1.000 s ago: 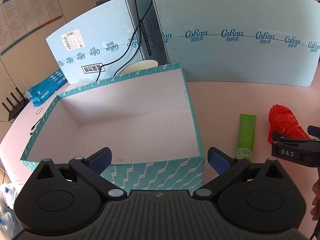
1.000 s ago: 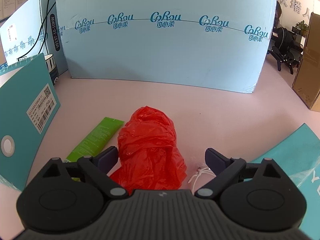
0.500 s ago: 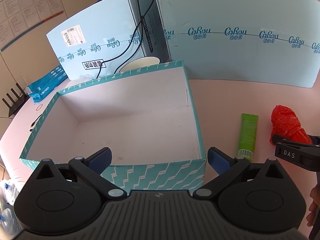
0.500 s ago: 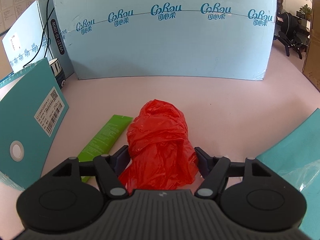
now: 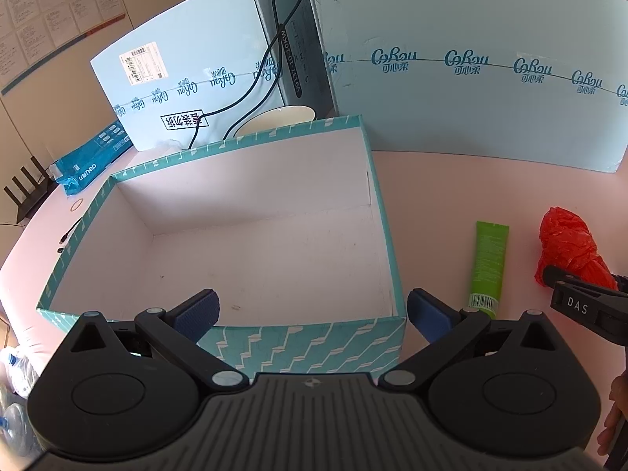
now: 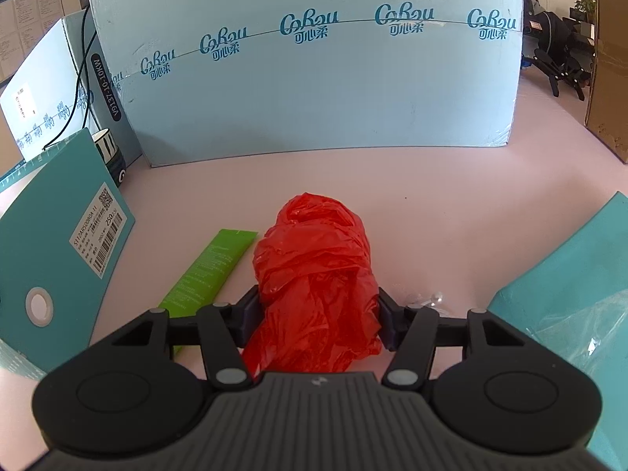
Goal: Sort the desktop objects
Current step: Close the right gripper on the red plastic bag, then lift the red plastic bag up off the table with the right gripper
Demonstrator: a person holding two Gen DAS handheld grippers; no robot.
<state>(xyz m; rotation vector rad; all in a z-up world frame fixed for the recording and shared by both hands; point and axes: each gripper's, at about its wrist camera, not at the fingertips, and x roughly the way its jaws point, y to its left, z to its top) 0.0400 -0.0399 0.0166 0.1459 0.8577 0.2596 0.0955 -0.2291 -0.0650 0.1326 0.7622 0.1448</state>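
on the left of the pink desk (image 5: 451, 180) lay a blue deli packet (image 5: 92, 159), close by the tall pale-blue cardboard panels (image 5: 463, 78) that stood along the back. in front of them sat the open teal box (image 5: 298, 347), its white inside bare, with the rim of a cream mug (image 5: 274, 115) showing just behind its far wall. the left gripper (image 5: 312, 312) hovered over the near edge of that box, its blue-padded fingers (image 5: 198, 310) spread wide and holding nothing. to the right of the box, apart from it, a green tube (image 5: 488, 261) lay flat on the desk with its barcode end toward the camera. just right of the tube was the crumpled red plastic bag (image 6: 318, 274), and the right gripper (image 6: 318, 316) had its fingers (image 6: 249, 312) closed in against both sides of the bag, pinching it low on the desk. whether the bag had left the surface could not be told. a bit of clear plastic (image 6: 426, 298) lay beside the right finger, and a teal lid (image 6: 569, 302) with film on it lay at the far right.
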